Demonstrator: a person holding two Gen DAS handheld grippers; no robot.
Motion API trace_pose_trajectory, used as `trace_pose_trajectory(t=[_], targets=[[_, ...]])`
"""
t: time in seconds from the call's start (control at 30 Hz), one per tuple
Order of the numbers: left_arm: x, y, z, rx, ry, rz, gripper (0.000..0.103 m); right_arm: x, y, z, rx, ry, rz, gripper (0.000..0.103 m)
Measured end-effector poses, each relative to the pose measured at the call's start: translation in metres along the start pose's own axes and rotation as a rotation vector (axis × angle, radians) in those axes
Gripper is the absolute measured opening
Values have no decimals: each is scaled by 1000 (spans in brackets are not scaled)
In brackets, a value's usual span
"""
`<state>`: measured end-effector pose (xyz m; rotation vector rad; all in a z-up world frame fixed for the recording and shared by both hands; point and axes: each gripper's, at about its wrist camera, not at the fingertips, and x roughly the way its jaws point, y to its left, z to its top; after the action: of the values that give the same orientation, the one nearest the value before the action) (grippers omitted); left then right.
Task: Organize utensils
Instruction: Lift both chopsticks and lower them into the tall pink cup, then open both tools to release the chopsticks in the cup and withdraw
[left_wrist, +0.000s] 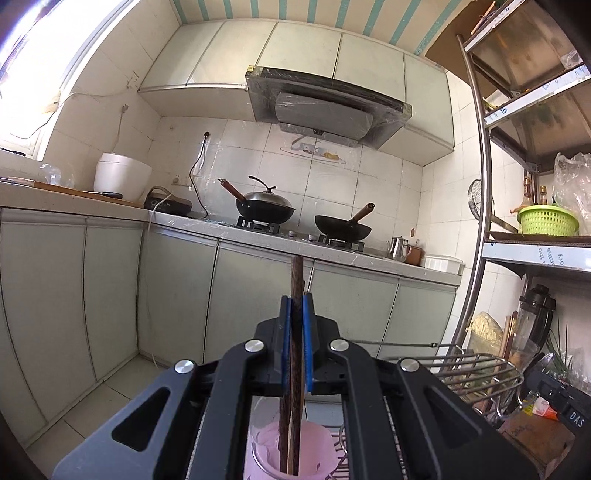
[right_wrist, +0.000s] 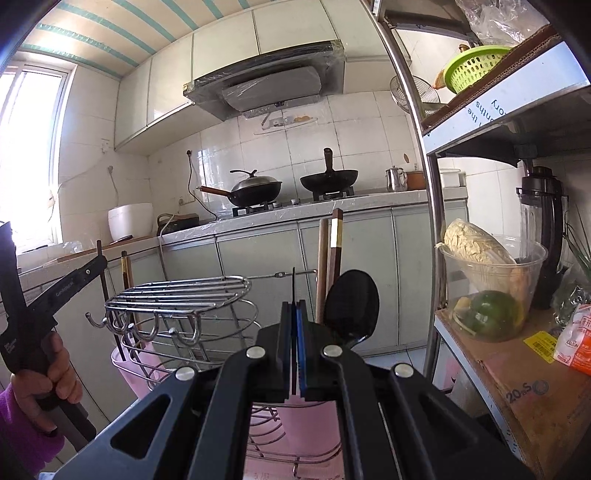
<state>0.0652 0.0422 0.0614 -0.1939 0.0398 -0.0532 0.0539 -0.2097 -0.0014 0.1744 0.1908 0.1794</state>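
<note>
The left gripper (left_wrist: 296, 314) is clenching dark chopsticks (left_wrist: 295, 354) at bottom centre, above the pink holder (left_wrist: 321, 458). Keeping them upright should be easing the tips in. The right gripper (right_wrist: 294, 325) is clamping a thin dark utensil (right_wrist: 293, 284).

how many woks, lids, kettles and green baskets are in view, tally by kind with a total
woks: 2
lid: 1
kettle: 1
green basket: 1
total: 5
</note>
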Motion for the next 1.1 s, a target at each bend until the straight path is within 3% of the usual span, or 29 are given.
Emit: trace_pose_trajectory(t=[0.37, 0.87, 1.1], targets=[[-11, 1, -31, 11, 133, -9, 5, 0, -6, -9, 34, 58, -3, 3], [-4, 8, -43, -13, 282, 1, 5, 11, -16, -13, 72, 132, -19, 3], [-6, 11, -43, -24, 291, 19, 5, 16, -16, -17, 81, 164, -29, 3]])
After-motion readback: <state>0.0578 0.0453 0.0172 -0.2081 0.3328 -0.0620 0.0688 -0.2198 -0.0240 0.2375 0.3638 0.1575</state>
